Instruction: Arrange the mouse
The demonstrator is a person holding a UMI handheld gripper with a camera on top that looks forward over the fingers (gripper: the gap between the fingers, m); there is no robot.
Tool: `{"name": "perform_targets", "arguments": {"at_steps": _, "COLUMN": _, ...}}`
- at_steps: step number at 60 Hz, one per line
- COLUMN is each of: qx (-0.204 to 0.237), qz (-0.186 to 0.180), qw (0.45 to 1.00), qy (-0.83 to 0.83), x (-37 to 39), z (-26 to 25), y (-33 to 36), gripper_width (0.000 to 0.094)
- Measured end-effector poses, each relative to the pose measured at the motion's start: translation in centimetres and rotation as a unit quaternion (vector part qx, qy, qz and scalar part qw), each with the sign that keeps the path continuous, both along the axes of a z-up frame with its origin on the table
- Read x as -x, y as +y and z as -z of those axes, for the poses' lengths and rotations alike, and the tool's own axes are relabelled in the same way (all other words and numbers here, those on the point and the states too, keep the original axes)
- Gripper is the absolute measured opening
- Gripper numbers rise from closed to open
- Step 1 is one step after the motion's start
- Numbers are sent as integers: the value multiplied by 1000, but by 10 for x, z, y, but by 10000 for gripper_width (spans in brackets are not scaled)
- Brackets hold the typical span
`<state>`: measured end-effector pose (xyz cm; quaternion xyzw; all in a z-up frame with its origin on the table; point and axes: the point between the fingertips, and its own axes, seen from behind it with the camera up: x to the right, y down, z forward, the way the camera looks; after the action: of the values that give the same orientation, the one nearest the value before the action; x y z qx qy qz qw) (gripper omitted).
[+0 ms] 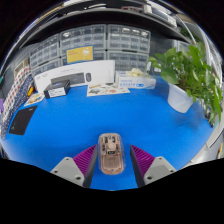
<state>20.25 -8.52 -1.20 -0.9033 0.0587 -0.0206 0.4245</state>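
Note:
A beige, translucent-looking mouse (pixel 111 150) lies on the blue mat (pixel 100 115), its length pointing away from me. My gripper (pixel 112 153) sits low over the mat with the mouse between its two fingers. The purple pads (pixel 86 158) flank the mouse on both sides. A thin strip of blue shows at the right side of the mouse, so the fingers are open around it and it rests on the mat.
A potted green plant in a white pot (pixel 181 97) stands at the right. A long white board (pixel 75 75) and papers (pixel 105 89) lie at the mat's far edge. A black flat item (pixel 22 120) lies at the left. Drawer cabinets (pixel 100 42) line the back wall.

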Motion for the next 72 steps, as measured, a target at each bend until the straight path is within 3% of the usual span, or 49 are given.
{"name": "perform_targets", "arguments": {"at_steps": 7, "qx": 11, "qz": -9, "qw": 1000, "qy": 10, "x": 5, "z": 8, "y": 9, "gripper_width": 469}}
{"name": "perform_targets", "arguments": {"at_steps": 16, "qx": 8, "qz": -10, "qw": 1000, "qy": -12, "x": 6, "z": 8, "y": 9, "gripper_width": 454}}
{"name": "perform_targets", "arguments": {"at_steps": 17, "qx": 9, "qz": -11, "qw": 1000, "qy": -13, "x": 7, "z": 8, "y": 9, "gripper_width": 407}}
{"name": "perform_targets", "arguments": {"at_steps": 25, "qx": 23, "qz": -14, "qw": 1000, "qy": 2, "x": 8, "z": 10, "y": 9, "gripper_width": 300}}
{"name": "perform_targets", "arguments": {"at_steps": 31, "qx": 32, "qz": -13, "qw": 999, "qy": -7, "x": 7, "z": 10, "y": 9, "gripper_width": 295}}
{"name": "perform_targets", "arguments": {"at_steps": 37, "qx": 47, "qz": 13, "qw": 999, "qy": -9, "x": 9, "z": 5, "y": 8, "gripper_width": 296}}
{"name": "perform_targets", "arguments": {"at_steps": 44, "qx": 19, "qz": 39, "qw": 999, "qy": -18, "x": 36, "z": -45, "y": 23, "gripper_width": 295}}
{"name": "perform_targets", "arguments": {"at_steps": 54, "qx": -64, "qz": 48, "qw": 997, "qy": -22, "x": 117, "z": -166, "y": 60, "gripper_width": 296}}
{"name": "perform_targets", "arguments": {"at_steps": 64, "qx": -128, "qz": 9, "qw": 992, "qy": -12, "x": 230, "z": -258, "y": 102, "gripper_width": 297}}
{"name": "perform_targets", "arguments": {"at_steps": 72, "qx": -144, "qz": -44, "qw": 989, "qy": -7, "x": 330, "z": -277, "y": 133, "gripper_width": 299}}
